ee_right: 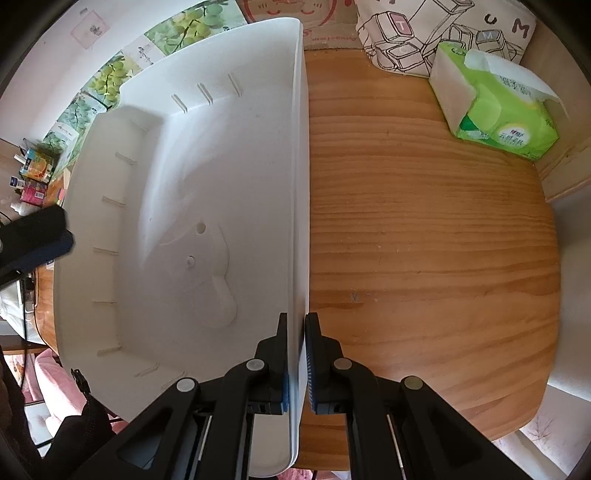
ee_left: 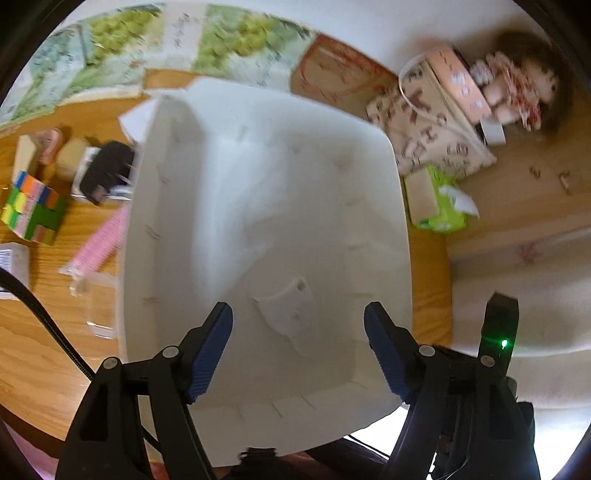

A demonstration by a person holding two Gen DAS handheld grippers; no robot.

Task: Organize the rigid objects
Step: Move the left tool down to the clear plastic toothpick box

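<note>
A large white plastic bin [ee_left: 258, 221] stands on the wooden table and holds nothing. My left gripper [ee_left: 298, 325] hovers above its inside, jaws wide apart with nothing between them. In the right wrist view the bin's right wall [ee_right: 300, 206] runs up the middle of the picture, and my right gripper [ee_right: 295, 332] is shut on that wall, one blue pad inside and one outside. A dark finger of the left gripper [ee_right: 40, 236] shows at the bin's left rim. Left of the bin lie a colourful cube puzzle [ee_left: 33, 208], a pink comb [ee_left: 99, 240] and a black object [ee_left: 107, 170].
A green tissue box [ee_right: 495, 99] and a patterned tote bag [ee_right: 443, 33] stand at the table's far right. A doll [ee_left: 517, 88] and a pink box [ee_left: 458, 81] sit behind the bag. Grape posters [ee_left: 236, 37] lean at the back. A clear plastic case [ee_left: 99, 306] lies left of the bin.
</note>
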